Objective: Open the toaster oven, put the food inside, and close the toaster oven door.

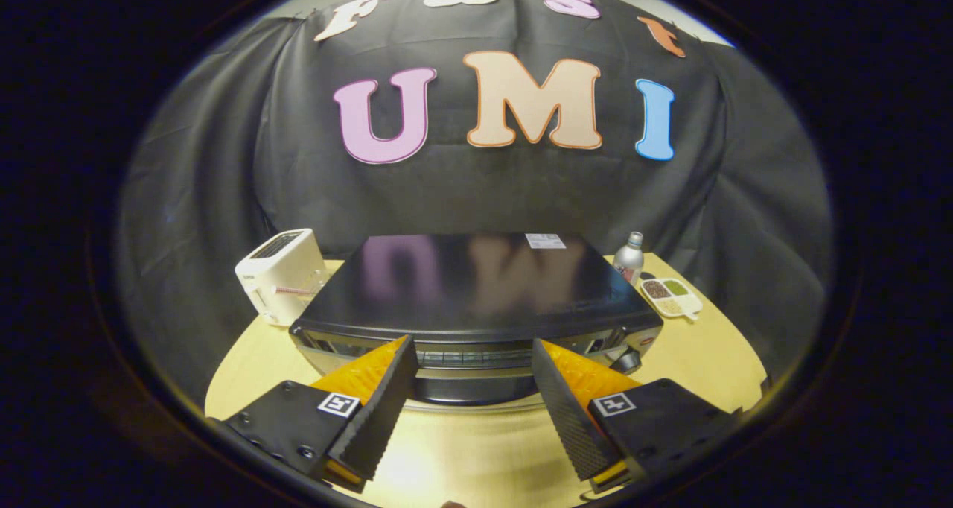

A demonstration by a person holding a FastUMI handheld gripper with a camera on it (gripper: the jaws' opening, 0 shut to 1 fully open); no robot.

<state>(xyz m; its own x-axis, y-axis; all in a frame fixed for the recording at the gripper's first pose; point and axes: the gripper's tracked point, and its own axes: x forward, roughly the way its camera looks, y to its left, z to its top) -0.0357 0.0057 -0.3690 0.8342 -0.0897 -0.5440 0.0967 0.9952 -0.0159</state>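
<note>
A black toaster oven (pixel 476 284) with a glossy flat top stands on the round wooden table (pixel 692 359), its front facing me. Its door looks closed; the handle bar (pixel 473 390) runs across the front just ahead of my fingers. My gripper (pixel 473 351) is open, hovering above the front of the oven, with the two fingertips level with the vent strip and the handle showing in the gap between them. Nothing is held between the fingers. No food item is recognisable apart from a divided dish.
A white slot toaster (pixel 283 273) stands left of the oven. Right of the oven are a small silver bottle (pixel 630 256) and a divided dish (pixel 670 296) with coloured fillings. Bare table lies below the fingers.
</note>
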